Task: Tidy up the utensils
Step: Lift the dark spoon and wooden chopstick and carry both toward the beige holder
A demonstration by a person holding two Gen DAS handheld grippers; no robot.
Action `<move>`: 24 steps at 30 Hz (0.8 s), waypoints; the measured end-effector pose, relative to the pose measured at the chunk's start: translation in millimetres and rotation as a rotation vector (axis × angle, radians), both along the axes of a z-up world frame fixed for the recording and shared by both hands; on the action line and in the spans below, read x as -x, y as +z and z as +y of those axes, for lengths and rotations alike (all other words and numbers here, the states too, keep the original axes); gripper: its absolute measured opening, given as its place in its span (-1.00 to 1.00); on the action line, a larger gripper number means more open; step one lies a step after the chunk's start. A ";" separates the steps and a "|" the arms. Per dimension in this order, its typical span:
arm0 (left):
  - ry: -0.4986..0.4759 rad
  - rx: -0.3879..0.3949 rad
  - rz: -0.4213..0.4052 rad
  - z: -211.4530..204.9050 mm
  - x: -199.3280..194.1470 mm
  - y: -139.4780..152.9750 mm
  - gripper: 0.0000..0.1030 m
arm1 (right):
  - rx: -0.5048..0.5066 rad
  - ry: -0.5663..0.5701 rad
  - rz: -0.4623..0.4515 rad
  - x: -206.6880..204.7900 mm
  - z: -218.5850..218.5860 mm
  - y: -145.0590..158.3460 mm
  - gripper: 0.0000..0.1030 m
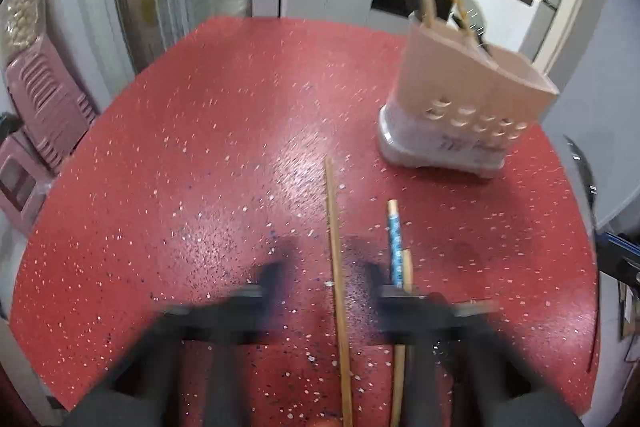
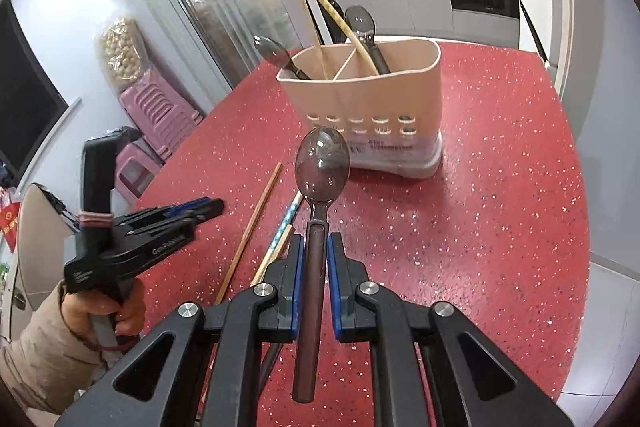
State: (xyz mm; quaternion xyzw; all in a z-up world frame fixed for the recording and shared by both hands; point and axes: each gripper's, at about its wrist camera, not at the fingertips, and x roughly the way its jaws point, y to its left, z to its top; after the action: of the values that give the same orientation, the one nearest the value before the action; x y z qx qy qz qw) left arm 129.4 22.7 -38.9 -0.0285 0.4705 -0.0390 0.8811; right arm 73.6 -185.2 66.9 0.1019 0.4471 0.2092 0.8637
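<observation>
Right wrist view: right gripper (image 2: 316,259) fingers pinch a dark plastic spoon (image 2: 320,171) short of the pink divided utensil holder (image 2: 360,99), which already holds spoons and chopsticks; left gripper (image 1: 320,279) fingers spread over three loose chopsticks (image 1: 338,267) near it.

A pink divided holder (image 2: 362,95) stands upright with spoons and chopsticks leaning inside. Near its base lie three loose chopsticks (image 1: 338,283). A dark spoon (image 2: 320,187) points toward it.

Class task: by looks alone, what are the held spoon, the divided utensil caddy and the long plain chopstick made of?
Dark smoky spoon: seemingly translucent glossy plastic; light shows through the bowl.
Beige divided caddy: matte moulded plastic, with punched drain holes.
Long plain chopstick: likely unfinished bamboo or wood; tan, matte.
</observation>
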 end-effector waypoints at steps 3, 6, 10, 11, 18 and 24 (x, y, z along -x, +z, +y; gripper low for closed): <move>-0.003 -0.052 -0.007 -5.2 -0.9 -3.4 1.00 | -0.011 0.000 0.004 1.3 -3.0 -3.5 -0.76; -0.004 -0.116 0.005 -11.9 -7.3 -10.6 1.00 | -0.019 0.000 0.007 2.0 -5.9 -5.2 -0.76; -0.002 -0.130 0.059 -10.6 -18.3 -23.9 1.00 | -0.025 -0.002 0.014 2.0 -7.3 -8.0 -0.76; -0.004 -0.129 0.081 -10.5 -21.2 -27.4 1.00 | -0.025 -0.002 0.016 1.9 -7.5 -8.5 -0.76; -0.070 -0.127 0.135 -20.0 -28.0 -33.4 0.54 | -0.026 -0.011 0.026 -1.2 -9.6 -11.2 -0.76; -0.167 -0.127 0.138 -40.2 -24.4 -23.9 -0.36 | -0.024 -0.014 0.028 -1.7 -6.7 -11.4 -0.76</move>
State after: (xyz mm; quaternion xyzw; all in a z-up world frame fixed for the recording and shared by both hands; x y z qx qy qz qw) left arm 153.8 -17.4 -62.8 0.0639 0.5325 -0.0802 0.8402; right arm 75.3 -191.9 55.5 0.1184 0.4561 0.2071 0.8574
